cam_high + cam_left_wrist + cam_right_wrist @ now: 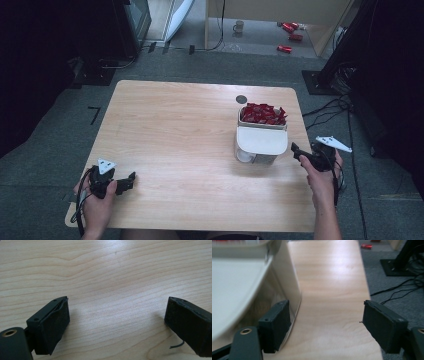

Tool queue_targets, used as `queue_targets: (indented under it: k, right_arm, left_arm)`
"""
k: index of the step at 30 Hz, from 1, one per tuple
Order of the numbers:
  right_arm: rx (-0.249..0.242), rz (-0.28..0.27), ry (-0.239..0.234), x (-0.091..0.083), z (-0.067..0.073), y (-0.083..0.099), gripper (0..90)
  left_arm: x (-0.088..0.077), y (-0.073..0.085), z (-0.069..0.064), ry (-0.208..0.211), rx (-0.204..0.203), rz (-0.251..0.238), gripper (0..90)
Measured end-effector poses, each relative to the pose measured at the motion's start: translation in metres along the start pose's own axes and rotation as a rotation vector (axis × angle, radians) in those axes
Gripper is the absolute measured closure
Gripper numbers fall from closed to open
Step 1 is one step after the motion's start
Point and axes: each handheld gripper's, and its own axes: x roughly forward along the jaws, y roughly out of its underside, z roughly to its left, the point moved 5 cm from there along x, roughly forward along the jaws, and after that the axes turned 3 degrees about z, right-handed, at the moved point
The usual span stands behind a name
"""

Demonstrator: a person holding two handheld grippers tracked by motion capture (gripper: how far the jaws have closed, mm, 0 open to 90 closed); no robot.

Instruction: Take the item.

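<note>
The white plastic dispenser (261,137), topped with red wrapped candies (263,113), stands near the table (175,135)'s right edge. It looks rigid, light and tippable; its flat side walls suit gripping. The right gripper (296,151) sits beside it, jaws apart; the left gripper (129,180) rests open, empty.

A container (261,139) is placed on the table (175,130) at its right side; packets (263,113) are held in its far part.

Dim, dark-edged high view; soft glare on the table (332,272); near white container (234,285) blurred.
</note>
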Motion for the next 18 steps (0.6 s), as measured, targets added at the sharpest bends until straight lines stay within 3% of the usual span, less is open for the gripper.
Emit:
queue_targets:
  k: [4,5,9,14,18]
  right_arm:
    - [0.044,-0.039,0.015,-0.005,0.004,-0.023,26.4]
    - [0.047,-0.061,0.017,-0.007,0.008,-0.036,28.7]
    - [0.055,-0.091,0.003,-0.010,0.016,-0.054,33.1]
    - [0.039,-0.140,0.009,-0.010,0.032,-0.079,48.0]
    - [0.026,-0.168,-0.021,-0.006,0.048,-0.097,57.6]
  left_arm:
    - [0.000,0.000,0.000,0.000,0.000,0.000,6.4]
    - [0.000,0.000,0.000,0.000,0.000,0.000,6.4]
    - [0.000,0.000,0.000,0.000,0.000,0.000,6.4]
    - [0.000,0.000,0.000,0.000,0.000,0.000,6.4]
    - [0.000,0.000,0.000,0.000,0.000,0.000,6.4]
